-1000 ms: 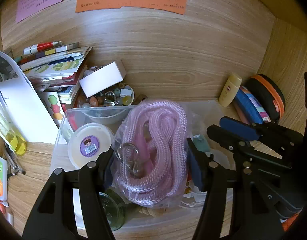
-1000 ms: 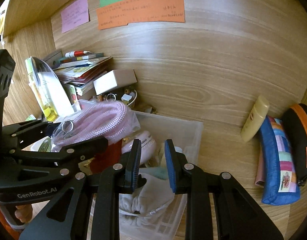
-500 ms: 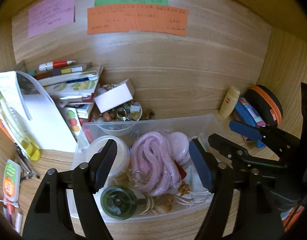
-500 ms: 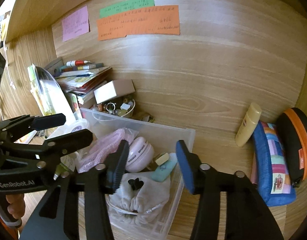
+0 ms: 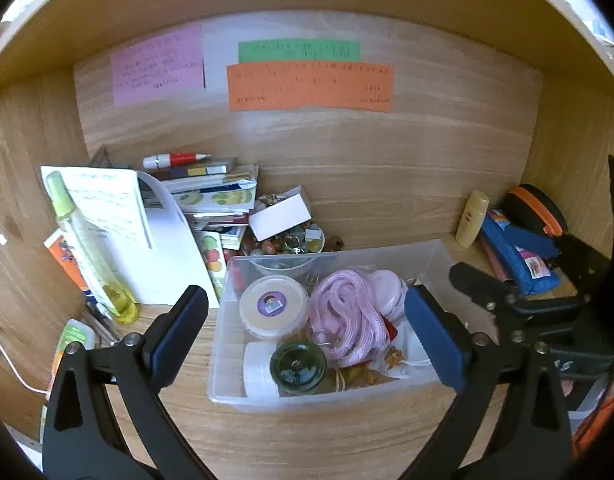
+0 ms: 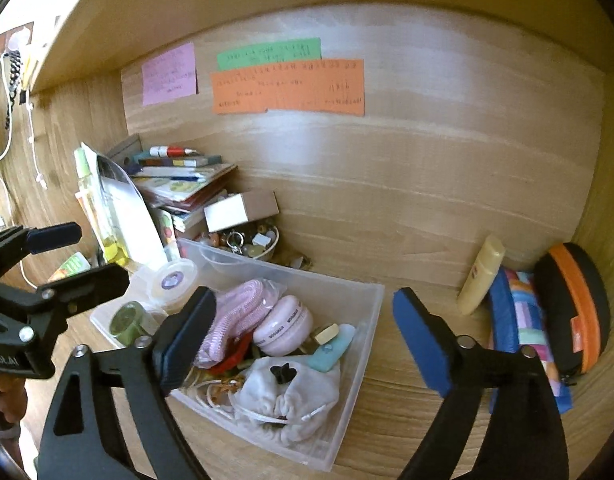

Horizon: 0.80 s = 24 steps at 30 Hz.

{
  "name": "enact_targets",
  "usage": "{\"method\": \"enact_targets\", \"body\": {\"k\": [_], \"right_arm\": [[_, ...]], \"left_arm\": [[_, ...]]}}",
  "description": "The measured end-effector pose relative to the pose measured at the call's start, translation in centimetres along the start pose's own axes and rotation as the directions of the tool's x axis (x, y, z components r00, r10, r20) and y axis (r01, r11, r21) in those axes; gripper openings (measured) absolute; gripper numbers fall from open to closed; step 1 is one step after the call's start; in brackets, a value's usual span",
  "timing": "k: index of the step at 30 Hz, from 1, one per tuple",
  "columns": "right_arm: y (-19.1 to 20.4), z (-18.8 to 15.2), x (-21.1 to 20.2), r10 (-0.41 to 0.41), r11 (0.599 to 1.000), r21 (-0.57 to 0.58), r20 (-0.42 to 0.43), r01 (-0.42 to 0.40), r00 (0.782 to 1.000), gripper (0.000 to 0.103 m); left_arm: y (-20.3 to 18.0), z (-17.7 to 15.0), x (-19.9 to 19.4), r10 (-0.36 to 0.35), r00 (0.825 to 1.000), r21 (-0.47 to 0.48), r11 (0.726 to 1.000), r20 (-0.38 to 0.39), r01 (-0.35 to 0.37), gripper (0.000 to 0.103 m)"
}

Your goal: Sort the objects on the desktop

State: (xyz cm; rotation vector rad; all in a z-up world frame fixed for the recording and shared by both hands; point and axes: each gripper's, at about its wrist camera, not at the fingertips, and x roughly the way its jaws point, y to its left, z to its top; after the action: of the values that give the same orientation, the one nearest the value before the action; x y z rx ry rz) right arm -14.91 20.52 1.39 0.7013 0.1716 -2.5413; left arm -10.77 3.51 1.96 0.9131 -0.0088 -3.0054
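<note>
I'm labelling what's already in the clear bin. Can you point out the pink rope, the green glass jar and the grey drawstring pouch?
pink rope [image 5: 349, 316]: left wrist view, on the middle coils.
green glass jar [image 5: 298, 368]: left wrist view, on its round top.
grey drawstring pouch [image 6: 291, 396]: right wrist view, on the gathered fabric.

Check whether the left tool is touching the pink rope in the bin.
Apart. In the left wrist view the left tool stands above the bin, its jaws opening, nothing gripped; the pink rope lies loose in the bin below.
</note>
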Motion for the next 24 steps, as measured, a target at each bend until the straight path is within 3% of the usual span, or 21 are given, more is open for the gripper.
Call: {"method": "enact_targets", "body": {"k": [3,24], "right_arm": [[0.3,0.1,-1.7,-0.011,1.000,0.004,0.029,0.011,1.000,0.101],[2.8,-4.2,-11.0,-0.093,0.996,0.008,0.097,0.092,0.991,0.102]], "left_arm": [[0.0,-0.5,-1.2,0.004,1.000,0.001,1.000,0.026,-0.004,0.100],[-1.6,-4.3,-6.9,-0.067,0.992,0.041,0.997,0.109,0.063,0.101]]}}
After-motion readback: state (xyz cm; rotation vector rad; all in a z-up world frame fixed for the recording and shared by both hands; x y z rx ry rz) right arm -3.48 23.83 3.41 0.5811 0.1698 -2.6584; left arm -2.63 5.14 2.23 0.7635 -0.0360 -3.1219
